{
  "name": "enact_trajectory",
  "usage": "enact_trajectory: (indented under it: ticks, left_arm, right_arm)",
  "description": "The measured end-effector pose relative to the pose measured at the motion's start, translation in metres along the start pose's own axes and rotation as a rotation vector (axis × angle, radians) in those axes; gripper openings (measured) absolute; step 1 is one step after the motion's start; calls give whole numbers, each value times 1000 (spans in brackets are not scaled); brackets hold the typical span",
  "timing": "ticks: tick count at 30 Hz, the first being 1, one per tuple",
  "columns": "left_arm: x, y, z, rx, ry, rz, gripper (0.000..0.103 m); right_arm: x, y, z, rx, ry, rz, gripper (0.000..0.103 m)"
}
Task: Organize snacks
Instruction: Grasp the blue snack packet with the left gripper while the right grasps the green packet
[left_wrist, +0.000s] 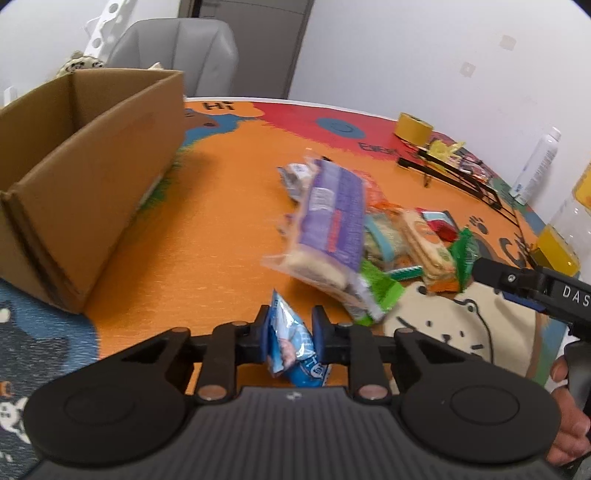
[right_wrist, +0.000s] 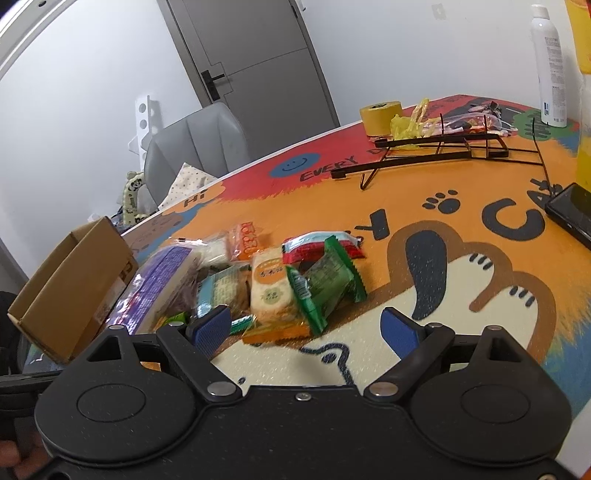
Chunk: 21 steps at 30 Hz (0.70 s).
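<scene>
A: Left gripper (left_wrist: 290, 332) clamped tight on a small blue packet (left_wrist: 291, 345), blue pads pressing both sides, packet standing upright between them just above the orange mat (left_wrist: 207, 236).
B: Right gripper (right_wrist: 306, 328) spread wide, nothing between the pads. Hanging just over the cream patch of the mat, near edge of the snack pile (right_wrist: 258, 280) at about 11 o'clock from it.
A: Seen from the left wrist, pile at 1 o'clock beyond the held packet. Big purple pack (left_wrist: 332, 218) on top, tilted, a bit blurred. Green wrapper (left_wrist: 380, 291) poking out beneath, just beside it.
B: From the right wrist, same purple pack at 10 o'clock, cracker pack with an orange label (right_wrist: 271, 291) dead ahead, green packet (right_wrist: 328, 280) leaning against its right side, red and white packet (right_wrist: 321, 247) behind those.
A: Cardboard box (left_wrist: 85, 184) open-topped at 10 o'clock, well apart from the pile. Inside mostly hidden.
B: Far end of the table at 1 o'clock: yellow tape roll (right_wrist: 380, 118), black wire rack (right_wrist: 443, 151) lying flat, white spray bottle (right_wrist: 548, 66) upright at the edge. Dark phone (right_wrist: 572, 212) at 3 o'clock.
A: Right gripper's black arm coming into the left wrist view at 3 o'clock, a hand (left_wrist: 569, 428) on its grip below.
</scene>
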<state>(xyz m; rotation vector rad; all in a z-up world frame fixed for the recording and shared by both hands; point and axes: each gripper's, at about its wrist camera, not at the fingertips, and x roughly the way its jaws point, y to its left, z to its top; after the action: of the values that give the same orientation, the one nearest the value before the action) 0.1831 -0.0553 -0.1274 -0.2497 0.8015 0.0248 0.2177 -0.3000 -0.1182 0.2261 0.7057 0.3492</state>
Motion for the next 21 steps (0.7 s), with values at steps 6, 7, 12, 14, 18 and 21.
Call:
enact_trajectory:
  ticks: [6, 7, 12, 14, 18, 21]
  left_arm:
    - [-6, 20, 10, -37, -11, 46, 20]
    - [-6, 23, 11, -44, -15, 50, 20]
    - [-9, 32, 18, -65, -30, 52, 20]
    - [-10, 34, 19, -68, -33, 49, 20]
    - [-14, 38, 22, -70, -37, 35, 20]
    - [-20, 38, 25, -59, -52, 24, 20]
  right_arm:
    - [13, -2, 9, -5, 2, -19, 86]
    - [16, -1, 11, -9, 4, -23, 86]
    - [26, 2, 17, -27, 0, -74, 82]
    - [32, 3, 19, -33, 22, -87, 68]
    - [31, 6, 17, -23, 49, -81, 40]
    - [25, 10, 15, -36, 42, -110, 38]
